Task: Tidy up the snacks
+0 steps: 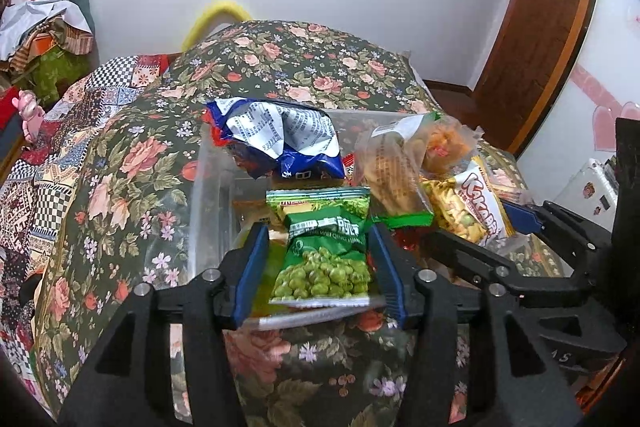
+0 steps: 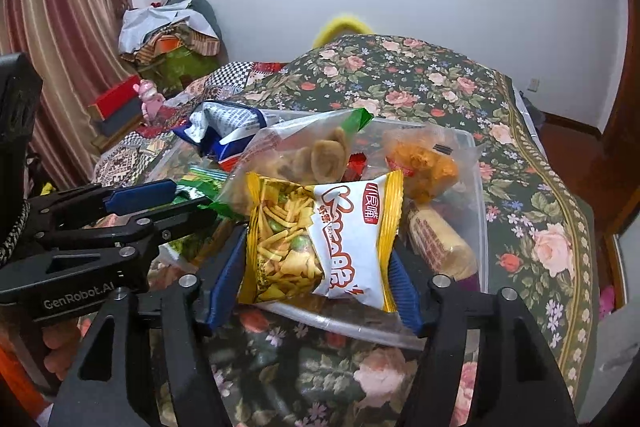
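A clear plastic bin (image 1: 208, 187) (image 2: 478, 187) full of snack packs sits on a floral bedspread. My left gripper (image 1: 320, 247) is shut on a green pea snack pack (image 1: 324, 251), held over the bin's near edge. My right gripper (image 2: 318, 259) is shut on a yellow and white mixed-cracker pack (image 2: 320, 239), also over the near rim; the pack shows in the left wrist view (image 1: 472, 207). In the bin lie a blue and white bag (image 1: 280, 139) (image 2: 216, 131), a clear bag with green trim (image 1: 396, 175) (image 2: 304, 155) and an orange snack bag (image 2: 424, 159).
The floral bedspread (image 1: 312, 67) (image 2: 540, 227) rises into a hump behind the bin. A patchwork quilt (image 1: 48, 155) lies to the left. Piled clothes (image 2: 168, 27) and a red box (image 2: 116, 99) stand at the far left by a curtain. A wooden door frame (image 1: 552, 27) is at right.
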